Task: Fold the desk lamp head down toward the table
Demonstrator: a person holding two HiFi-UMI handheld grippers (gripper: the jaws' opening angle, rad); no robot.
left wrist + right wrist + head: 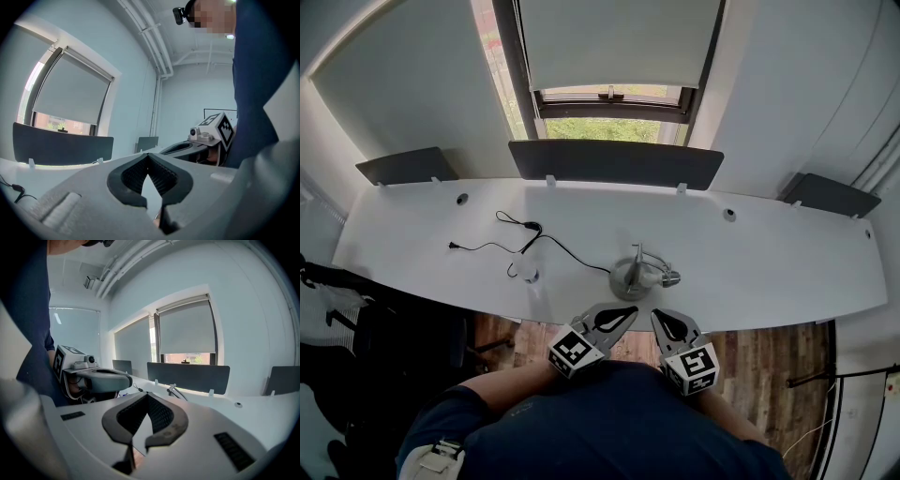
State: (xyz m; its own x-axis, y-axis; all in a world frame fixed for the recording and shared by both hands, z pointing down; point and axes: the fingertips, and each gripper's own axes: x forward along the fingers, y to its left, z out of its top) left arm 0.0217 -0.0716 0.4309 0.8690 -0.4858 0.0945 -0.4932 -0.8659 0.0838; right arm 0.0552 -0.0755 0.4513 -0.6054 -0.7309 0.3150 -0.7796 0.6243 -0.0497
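Observation:
The silver desk lamp (638, 274) stands near the front edge of the white desk (769, 262), with a round base and its arm and head folded low over it. A black cable (546, 241) runs from it to the left. Both grippers hover side by side just in front of the desk edge, short of the lamp and apart from it. My left gripper (629, 313) (149, 157) is shut with nothing in it. My right gripper (658, 316) (147, 395) is also shut and empty. In the right gripper view the lamp (174, 390) shows beyond the jaws.
Dark partition panels (615, 162) line the desk's far edge below a window with a lowered blind (614, 42). Cable holes (729, 215) sit in the desk top. A dark chair (356, 309) stands at the left over a wood floor (769, 361).

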